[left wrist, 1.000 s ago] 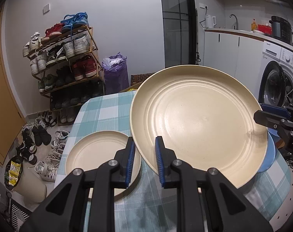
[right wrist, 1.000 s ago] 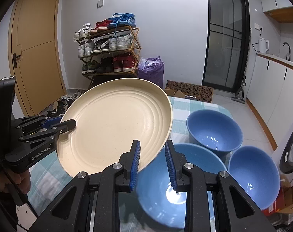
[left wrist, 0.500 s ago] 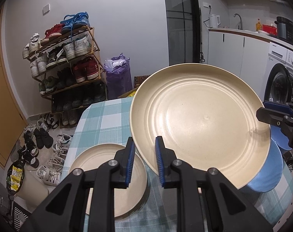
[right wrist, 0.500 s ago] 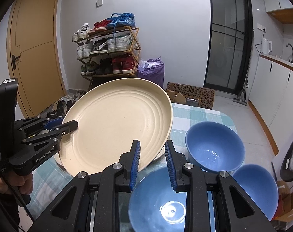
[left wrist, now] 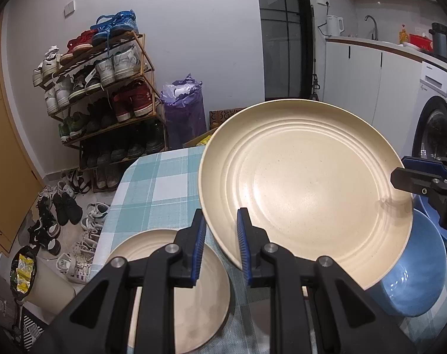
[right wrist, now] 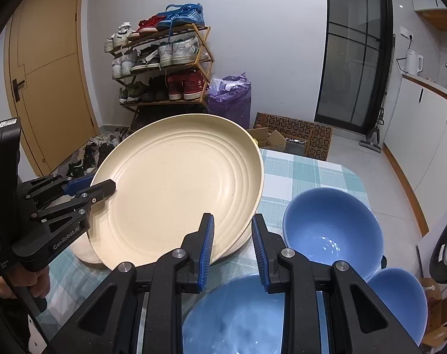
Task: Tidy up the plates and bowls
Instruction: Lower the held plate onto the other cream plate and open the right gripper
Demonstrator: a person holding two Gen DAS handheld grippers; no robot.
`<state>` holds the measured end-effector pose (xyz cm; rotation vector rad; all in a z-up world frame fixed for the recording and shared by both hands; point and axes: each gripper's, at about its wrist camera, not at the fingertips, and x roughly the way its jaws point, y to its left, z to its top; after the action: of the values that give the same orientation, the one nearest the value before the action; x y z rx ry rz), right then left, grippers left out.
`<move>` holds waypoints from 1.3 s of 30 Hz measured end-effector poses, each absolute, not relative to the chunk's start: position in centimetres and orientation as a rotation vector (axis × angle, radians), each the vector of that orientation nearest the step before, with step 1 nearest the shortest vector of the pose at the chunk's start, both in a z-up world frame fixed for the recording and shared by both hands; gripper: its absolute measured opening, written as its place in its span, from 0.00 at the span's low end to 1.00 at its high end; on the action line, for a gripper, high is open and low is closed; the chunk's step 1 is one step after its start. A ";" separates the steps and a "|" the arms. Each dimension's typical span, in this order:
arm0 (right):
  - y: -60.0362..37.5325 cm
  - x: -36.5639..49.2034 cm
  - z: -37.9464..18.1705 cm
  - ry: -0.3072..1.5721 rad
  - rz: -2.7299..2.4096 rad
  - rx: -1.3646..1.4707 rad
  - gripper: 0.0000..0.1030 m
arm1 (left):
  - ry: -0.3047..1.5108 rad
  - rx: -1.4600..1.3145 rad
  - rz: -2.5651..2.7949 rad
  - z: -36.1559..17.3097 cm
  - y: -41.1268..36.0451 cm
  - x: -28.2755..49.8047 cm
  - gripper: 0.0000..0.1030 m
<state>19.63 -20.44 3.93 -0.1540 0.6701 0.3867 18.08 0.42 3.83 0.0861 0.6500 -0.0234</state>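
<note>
While held up over the checked table (left wrist: 152,183), tilted: big cream plate (left wrist: 306,194) filling centre-right of the left view. Pinched at both rims, left gripper (left wrist: 220,242) and right gripper (right wrist: 232,244) each nearly closed on an edge. Lower left of the left view, smaller plate (left wrist: 176,292) flat on the table. Three blue bowls (right wrist: 332,233) lower right in the right view.

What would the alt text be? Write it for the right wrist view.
Two hand-held grippers hold a large cream plate tilted above a checked tablecloth: the right hand-held gripper at its near rim, the left hand-held gripper at its left rim. Three blue bowls sit to the right.
</note>
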 end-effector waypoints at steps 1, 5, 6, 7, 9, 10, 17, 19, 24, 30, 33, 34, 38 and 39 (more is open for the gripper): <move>-20.4 19.9 3.8 0.675 0.387 -0.154 0.26 | 0.654 0.084 -0.020 3.7 0.5 18.4 0.19; -20.1 21.1 3.2 0.697 0.385 -0.159 0.26 | 0.662 0.078 -0.017 3.2 0.6 19.1 0.19; -19.9 21.3 3.1 0.699 0.384 -0.161 0.26 | 0.666 0.078 -0.017 3.0 0.7 19.3 0.19; -19.8 21.4 3.0 0.700 0.383 -0.163 0.26 | 0.670 0.079 -0.017 2.8 0.7 19.5 0.19; -19.6 21.8 2.7 0.708 0.384 -0.170 0.26 | 0.678 0.077 -0.018 2.5 0.9 19.9 0.19; -19.5 22.1 2.5 0.714 0.385 -0.169 0.26 | 0.682 0.076 -0.017 2.3 1.0 19.9 0.19; -18.4 23.8 1.3 0.761 0.385 -0.199 0.26 | 0.704 0.074 -0.008 1.1 1.5 21.5 0.19; -18.1 24.6 0.8 0.782 0.387 -0.204 0.26 | 0.712 0.074 -0.006 0.7 1.6 21.9 0.19; -17.4 26.6 -0.4 0.839 0.386 -0.221 0.26 | 0.728 0.075 -0.001 -0.4 1.6 23.2 0.19; -16.5 29.0 -2.3 0.900 0.371 -0.262 0.26 | 0.755 0.092 0.005 -2.1 1.3 24.7 0.19; -16.0 29.9 -3.0 0.924 0.367 -0.294 0.26 | 0.769 0.094 0.009 -2.9 1.2 25.3 0.19; -15.9 30.0 -3.2 0.931 0.365 -0.302 0.26 | 0.774 0.094 0.009 -3.1 1.3 25.5 0.19; -15.3 31.3 -4.2 0.967 0.365 -0.337 0.26 | 0.792 0.100 0.011 -4.0 1.4 26.2 0.19; -15.2 31.5 -4.7 0.980 0.364 -0.343 0.26 | 0.796 0.103 0.012 -4.2 1.3 26.4 0.19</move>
<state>31.50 -15.24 -4.67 -0.3434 0.9798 0.3636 26.42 1.33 -4.19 0.1026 0.7960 0.0115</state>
